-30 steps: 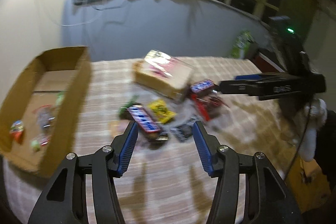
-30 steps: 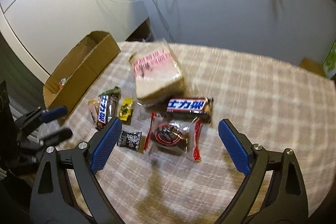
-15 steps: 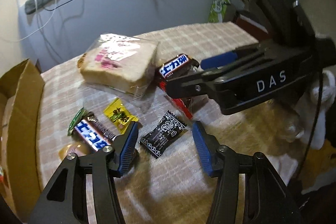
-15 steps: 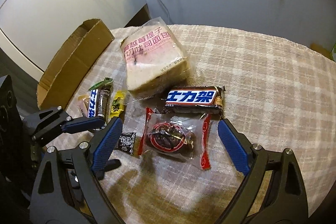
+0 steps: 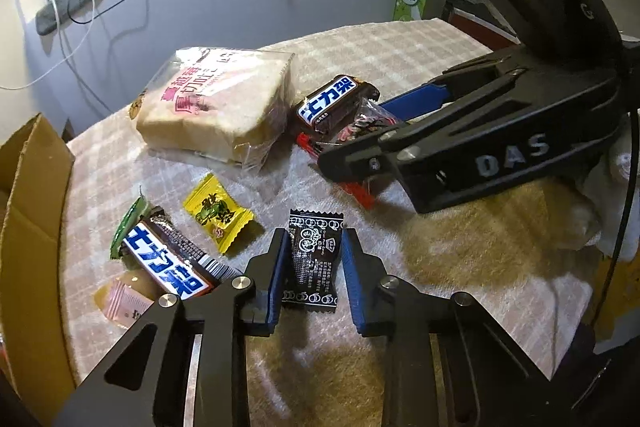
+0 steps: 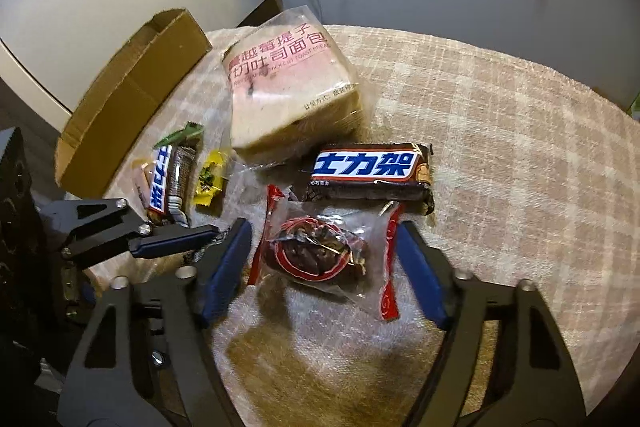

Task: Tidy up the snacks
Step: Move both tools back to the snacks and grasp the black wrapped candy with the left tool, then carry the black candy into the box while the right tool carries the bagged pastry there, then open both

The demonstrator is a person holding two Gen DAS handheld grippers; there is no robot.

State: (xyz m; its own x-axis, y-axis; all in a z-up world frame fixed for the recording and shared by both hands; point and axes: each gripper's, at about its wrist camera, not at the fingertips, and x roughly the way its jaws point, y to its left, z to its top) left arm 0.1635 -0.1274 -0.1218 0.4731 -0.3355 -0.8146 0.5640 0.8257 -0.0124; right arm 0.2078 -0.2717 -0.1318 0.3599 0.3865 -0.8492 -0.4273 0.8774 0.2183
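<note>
left gripper (image 5: pixel 314 253): lower centre of frame, fingers spread, straddling black candy (image 5: pixel 314 261), contact unclear | right gripper (image 6: pixel 322 259): lower centre, fingers apart either side of red-edged clear snack pack (image 6: pixel 324 253) | Snickers bar (image 6: pixel 370 173) just above pack | bread bag (image 6: pixel 286 87) upper centre | cardboard box (image 6: pixel 124 99) upper left | plaid cloth (image 6: pixel 500 147) beneath

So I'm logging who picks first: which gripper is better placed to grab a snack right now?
Left. The left gripper already has its open fingers close on both sides of the black candy. The right gripper also straddles the red-edged packet, but with wider gaps.
</note>
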